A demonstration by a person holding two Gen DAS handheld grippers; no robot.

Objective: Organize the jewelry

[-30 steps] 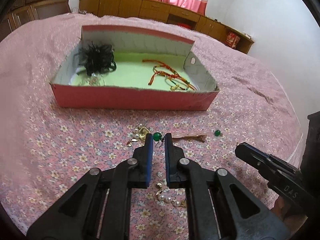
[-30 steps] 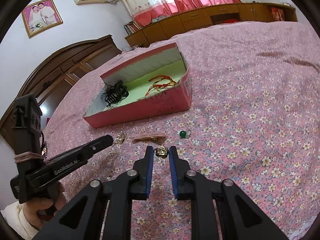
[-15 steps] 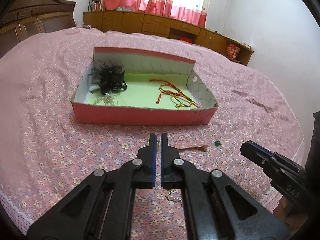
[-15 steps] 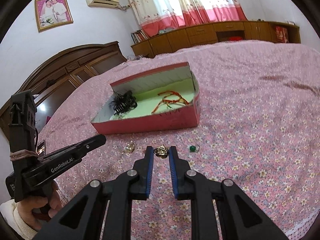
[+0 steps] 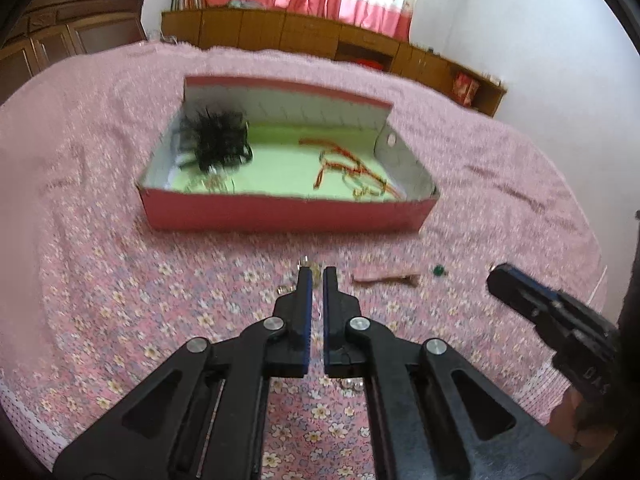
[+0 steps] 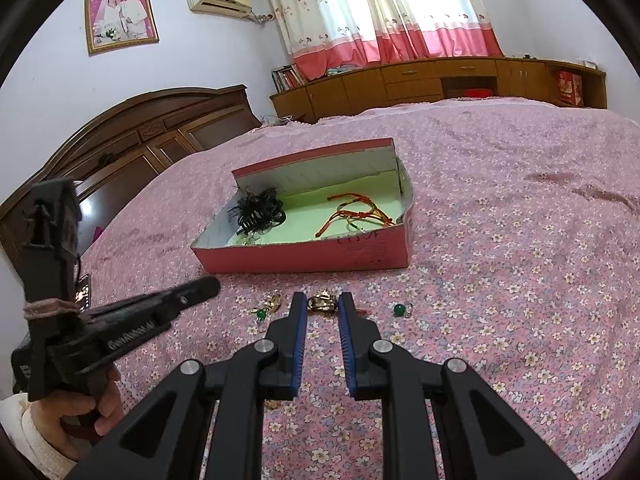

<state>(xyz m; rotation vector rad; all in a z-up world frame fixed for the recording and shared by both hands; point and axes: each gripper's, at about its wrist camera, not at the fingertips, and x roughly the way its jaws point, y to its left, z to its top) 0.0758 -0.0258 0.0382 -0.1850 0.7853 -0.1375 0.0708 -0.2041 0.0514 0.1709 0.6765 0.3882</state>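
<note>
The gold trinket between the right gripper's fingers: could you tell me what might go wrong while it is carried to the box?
The gold trinket sits at the very tips of the right gripper, so it may slip out. Dropped on the flowered bedspread, it could be hard to spot. It might also catch the pink box wall.

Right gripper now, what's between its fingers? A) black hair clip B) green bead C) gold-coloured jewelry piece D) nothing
C: the right gripper holds a gold-coloured jewelry piece at its fingertips, while the green bead lies on the bedspread and the black hair clip sits in the pink box.
</note>
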